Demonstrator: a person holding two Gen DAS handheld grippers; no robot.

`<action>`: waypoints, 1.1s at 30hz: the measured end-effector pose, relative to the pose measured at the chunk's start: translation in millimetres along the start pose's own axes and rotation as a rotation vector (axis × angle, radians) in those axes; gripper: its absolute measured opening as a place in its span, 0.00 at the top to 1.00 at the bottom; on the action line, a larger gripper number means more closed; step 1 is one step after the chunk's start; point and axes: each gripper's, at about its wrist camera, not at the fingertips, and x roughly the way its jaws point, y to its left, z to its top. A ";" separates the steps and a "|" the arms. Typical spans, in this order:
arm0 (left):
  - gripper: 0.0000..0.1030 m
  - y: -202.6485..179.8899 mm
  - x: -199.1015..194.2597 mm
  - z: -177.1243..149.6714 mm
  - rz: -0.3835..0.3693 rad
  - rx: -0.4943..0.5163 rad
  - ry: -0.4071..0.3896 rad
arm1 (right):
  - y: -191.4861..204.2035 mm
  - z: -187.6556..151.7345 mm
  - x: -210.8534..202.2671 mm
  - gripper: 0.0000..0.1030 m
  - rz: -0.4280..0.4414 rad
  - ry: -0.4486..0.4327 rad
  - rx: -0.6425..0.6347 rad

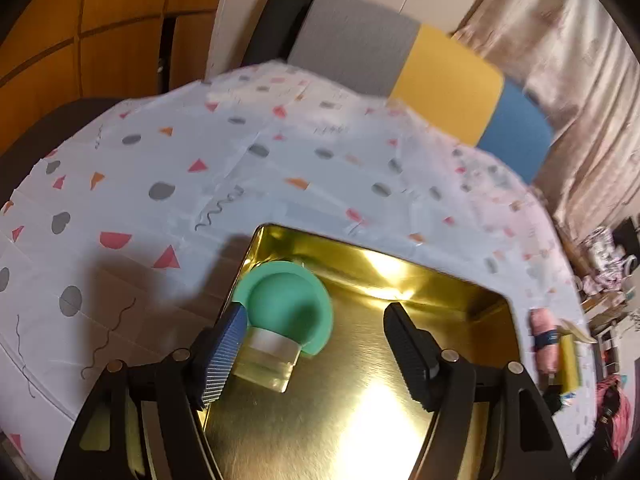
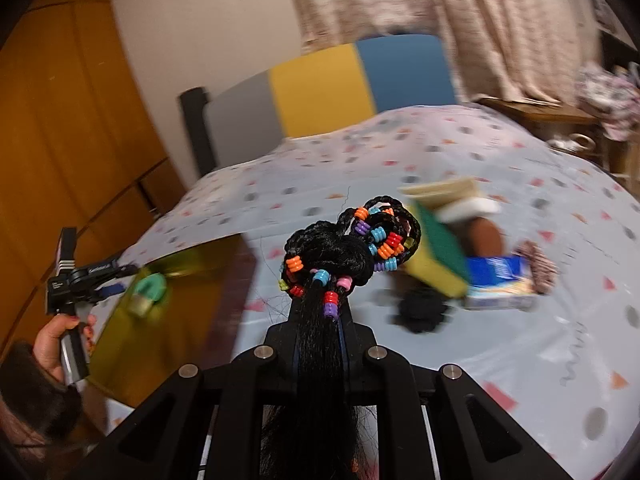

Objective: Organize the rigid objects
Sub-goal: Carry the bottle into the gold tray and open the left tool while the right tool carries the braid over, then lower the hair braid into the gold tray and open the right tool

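Left gripper [image 1: 316,344] stood over the shiny gold metal tray [image 1: 460,300], its jaws wide apart and gripping nothing. Between them lay the small clear glass jar with teal flared lid [image 1: 280,320], on its side in the tray's far left corner; the blue-padded finger looked to be just beside the glass, though contact was hard to judge. Jar's long axis ran from the glass base, nearest the camera, to the lid, which pointed at the tray's far wall. Right gripper [image 2: 320,292] had its jaws clamped tight on a black braided hairpiece strung with coloured plastic beads [image 2: 344,252], held above the patterned pale-blue sheet on the bed [image 2: 500,360]; braid ran along the fingers, beaded loops forward. To do well: back the left jaws straight off without nudging the jar, which may roll.
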 end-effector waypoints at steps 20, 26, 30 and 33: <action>0.30 19.9 -72.5 -88.7 0.012 -0.047 -0.053 | 198.0 21.1 145.0 0.86 0.338 0.312 -0.271; 0.30 42.0 -88.9 -93.7 0.031 -0.121 -0.106 | 222.0 19.5 201.7 0.86 0.315 0.424 -0.254; 0.30 55.2 -91.3 -92.9 0.039 -0.163 -0.107 | 235.0 14.4 231.4 0.86 0.277 0.463 -0.252; 0.30 60.2 -91.8 -92.6 0.045 -0.181 -0.108 | 241.9 11.6 244.0 0.80 0.244 0.462 -0.275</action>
